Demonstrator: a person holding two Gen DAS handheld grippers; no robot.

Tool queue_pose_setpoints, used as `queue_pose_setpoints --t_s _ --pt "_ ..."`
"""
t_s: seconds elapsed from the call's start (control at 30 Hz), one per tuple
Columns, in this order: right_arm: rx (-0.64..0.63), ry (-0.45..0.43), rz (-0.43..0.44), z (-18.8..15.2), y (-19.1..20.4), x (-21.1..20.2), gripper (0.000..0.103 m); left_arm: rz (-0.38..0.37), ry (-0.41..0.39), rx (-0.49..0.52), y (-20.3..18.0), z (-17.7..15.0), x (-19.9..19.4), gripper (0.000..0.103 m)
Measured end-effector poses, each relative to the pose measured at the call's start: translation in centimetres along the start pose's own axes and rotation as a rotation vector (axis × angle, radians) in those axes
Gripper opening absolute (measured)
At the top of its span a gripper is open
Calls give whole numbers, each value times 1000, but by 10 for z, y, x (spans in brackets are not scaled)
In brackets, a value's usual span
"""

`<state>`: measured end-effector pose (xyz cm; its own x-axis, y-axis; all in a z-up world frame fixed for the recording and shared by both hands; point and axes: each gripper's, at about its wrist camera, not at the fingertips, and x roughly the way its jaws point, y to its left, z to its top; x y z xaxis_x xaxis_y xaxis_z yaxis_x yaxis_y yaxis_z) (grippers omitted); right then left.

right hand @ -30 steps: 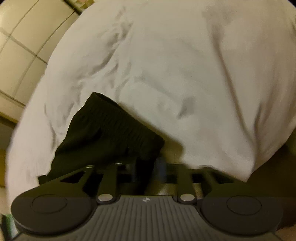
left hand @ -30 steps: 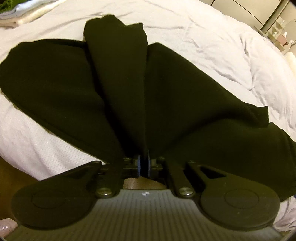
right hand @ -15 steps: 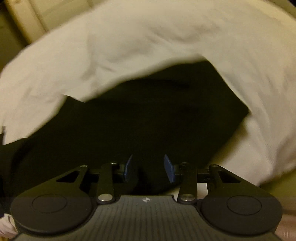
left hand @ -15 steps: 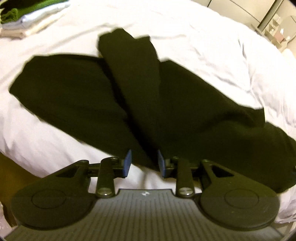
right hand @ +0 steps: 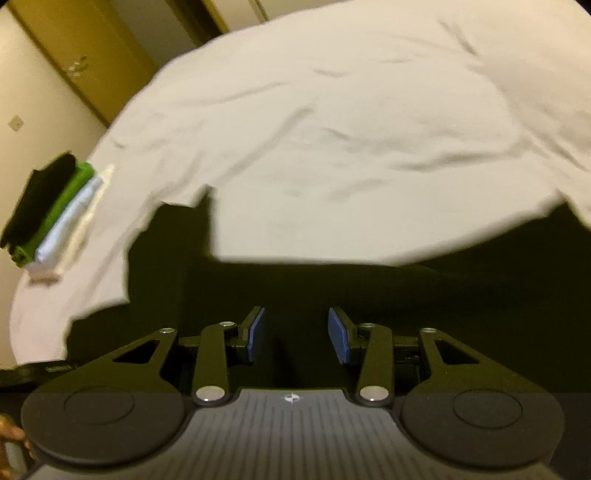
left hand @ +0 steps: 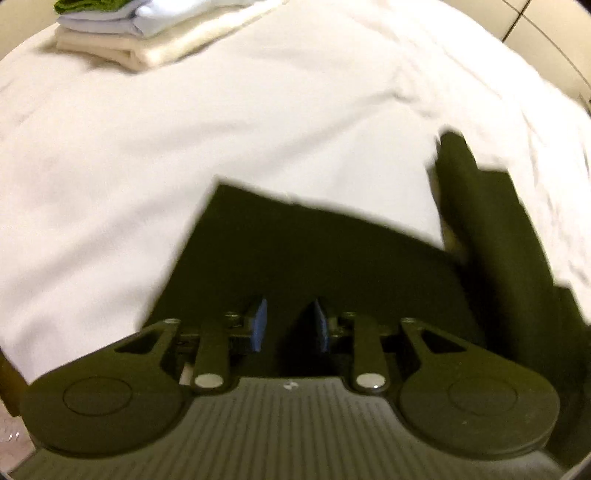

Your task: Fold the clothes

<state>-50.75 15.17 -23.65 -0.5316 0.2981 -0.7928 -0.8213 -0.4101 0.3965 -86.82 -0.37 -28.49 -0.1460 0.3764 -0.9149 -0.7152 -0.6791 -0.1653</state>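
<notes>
A black garment (left hand: 332, 251) lies spread on the white bed sheet (left hand: 221, 129), with a narrower folded strip (left hand: 491, 221) at its right. My left gripper (left hand: 290, 325) is open and empty, just above the garment's near part. In the right wrist view the same black garment (right hand: 369, 288) fills the lower half. My right gripper (right hand: 297, 334) is open and empty above it. Both views are blurred by motion.
A stack of folded clothes (left hand: 122, 29), green, pale blue and cream, sits at the far left of the bed. It also shows in the right wrist view (right hand: 55, 218) with a black piece on top. A yellow-brown door (right hand: 92, 48) and wall stand behind.
Both grippers let go of the black garment and opened. Both then swung left over the bed, so the folded stack came into view.
</notes>
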Motion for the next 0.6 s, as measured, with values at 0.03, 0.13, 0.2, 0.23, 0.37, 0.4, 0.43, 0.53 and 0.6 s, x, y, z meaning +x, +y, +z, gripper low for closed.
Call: queue_pose_setpoints --t_s 0.03,0.13,0.2,0.23,0.37,0.4,0.43,0.53,0.6 --pt "15 -5 20 7 9 7 42 -1 -12 3 4 6 -4 23" --pt "103 -4 89 27 25 31 51 -10 -20 3 17 14 -16 26" --pt "193 20 127 38 25 50 60 -35 3 -19 26 13 -20 27" --pt "243 40 144 41 23 62 62 -48 17 -33 31 11 -21 27" --pt "353 100 233 46 23 106 24 -103 65 -103 51 -1 -29 27" --pt "302 89 258 49 36 108 10 -119 69 -122 56 -5 -33 27" --pt "207 67 273 50 54 104 9 -138 73 -143 63 -8 -38 27" --pt "-107 27 368 41 122 85 9 -170 83 -184 81 -20 -55 31" --pt "-292 58 445 19 167 74 10 -188 88 -208 93 -27 -65 33"
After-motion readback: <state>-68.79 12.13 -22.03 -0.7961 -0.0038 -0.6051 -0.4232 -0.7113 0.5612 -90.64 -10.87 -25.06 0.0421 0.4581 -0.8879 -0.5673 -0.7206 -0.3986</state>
